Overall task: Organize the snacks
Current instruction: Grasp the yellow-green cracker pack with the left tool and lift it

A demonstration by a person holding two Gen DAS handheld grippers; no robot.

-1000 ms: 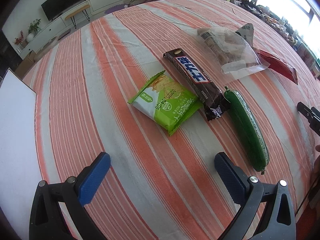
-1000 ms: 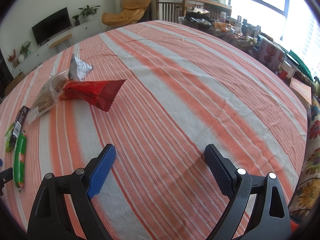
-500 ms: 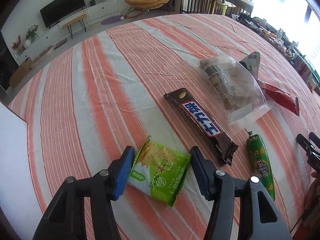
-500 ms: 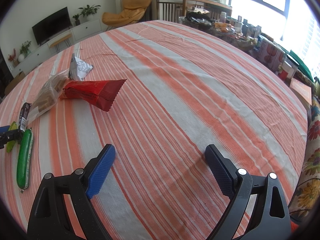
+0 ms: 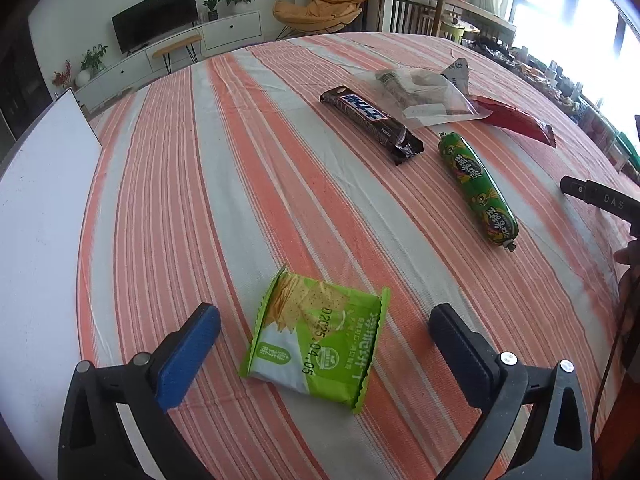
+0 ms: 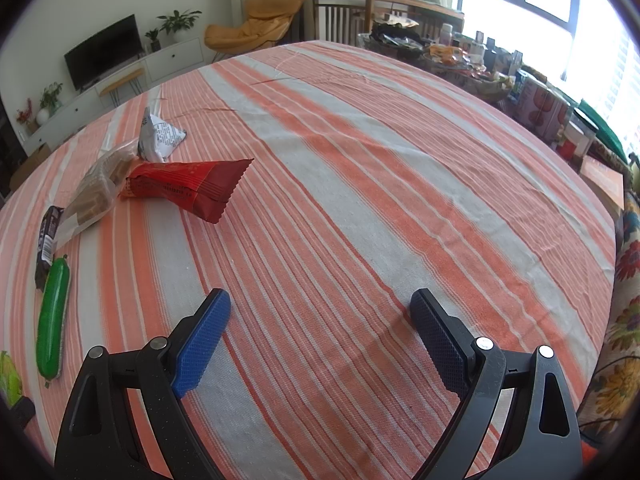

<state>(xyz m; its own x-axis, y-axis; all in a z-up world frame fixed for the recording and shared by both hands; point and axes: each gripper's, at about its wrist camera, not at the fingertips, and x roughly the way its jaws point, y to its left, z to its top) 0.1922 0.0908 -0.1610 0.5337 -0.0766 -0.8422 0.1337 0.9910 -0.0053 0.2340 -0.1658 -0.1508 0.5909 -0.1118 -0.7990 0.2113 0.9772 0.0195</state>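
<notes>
While the clear bag (image 5: pixel 424 96) half hides a white packet (image 5: pixel 458 74), the left gripper (image 5: pixel 324 336), jaws just opened, straddles the cracker packet (image 5: pixel 316 340); the right gripper (image 6: pixel 320 320) gapes empty.

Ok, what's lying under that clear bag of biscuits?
The clear bag overlaps one end of the red packet, and a silver pouch pokes out behind it. Anything else beneath it is hidden.

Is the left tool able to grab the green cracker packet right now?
Probably yes. The left tool is wide open, and the green cracker packet lies flat on the tablecloth between its fingers, with nothing on top or in the way.
</notes>
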